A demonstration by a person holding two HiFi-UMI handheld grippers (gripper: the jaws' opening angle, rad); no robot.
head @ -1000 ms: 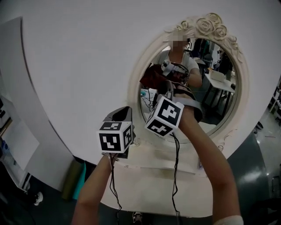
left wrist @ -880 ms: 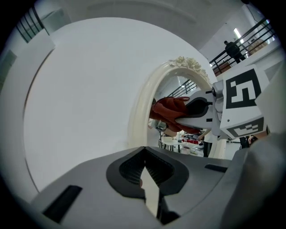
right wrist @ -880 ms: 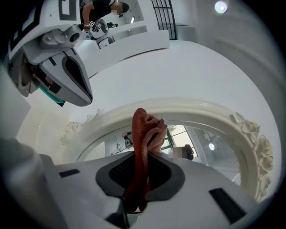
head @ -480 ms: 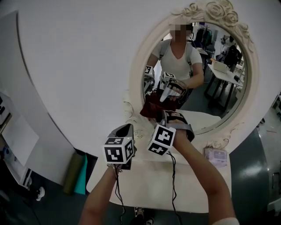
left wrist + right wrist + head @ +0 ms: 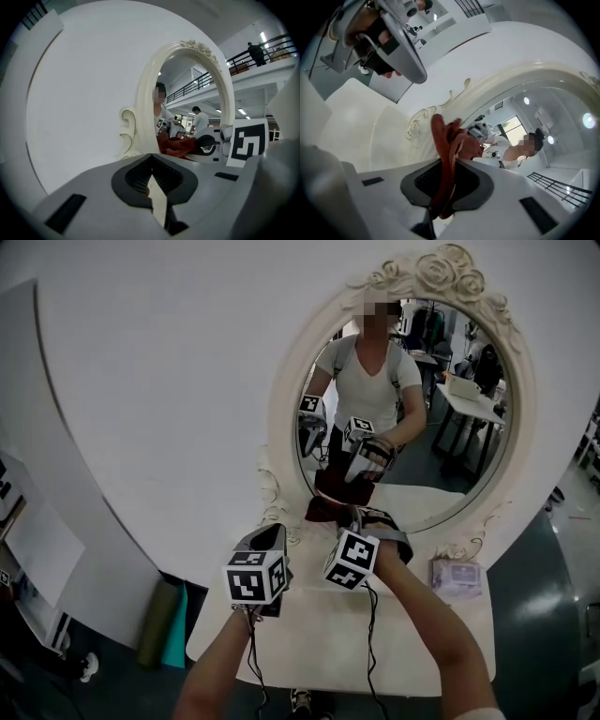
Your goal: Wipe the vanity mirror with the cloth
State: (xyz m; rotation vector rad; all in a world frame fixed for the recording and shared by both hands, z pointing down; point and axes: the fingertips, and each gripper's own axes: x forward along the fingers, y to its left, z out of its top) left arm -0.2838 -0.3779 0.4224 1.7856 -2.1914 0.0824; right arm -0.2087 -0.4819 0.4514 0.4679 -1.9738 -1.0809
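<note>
Wiping step: right gripper (image 5: 449, 180) fingers clench the red cloth (image 5: 447, 140) at the mirror (image 5: 412, 427)'s lower left edge. Left gripper (image 5: 151, 176) fingers closed, empty. Next move, in my judgement: sweep the cloth rightward.

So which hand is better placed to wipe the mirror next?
Right, probably. The right gripper is shut on the red cloth, close to the lower edge of the vanity mirror. The left gripper is shut with nothing between its jaws, and sits off to the frame's side.

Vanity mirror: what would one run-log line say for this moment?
right tongs: shut on red cloth | cloth: at lower-left glass edge of vanity mirror | left tongs: shut, empty, beside mirror frame
</note>
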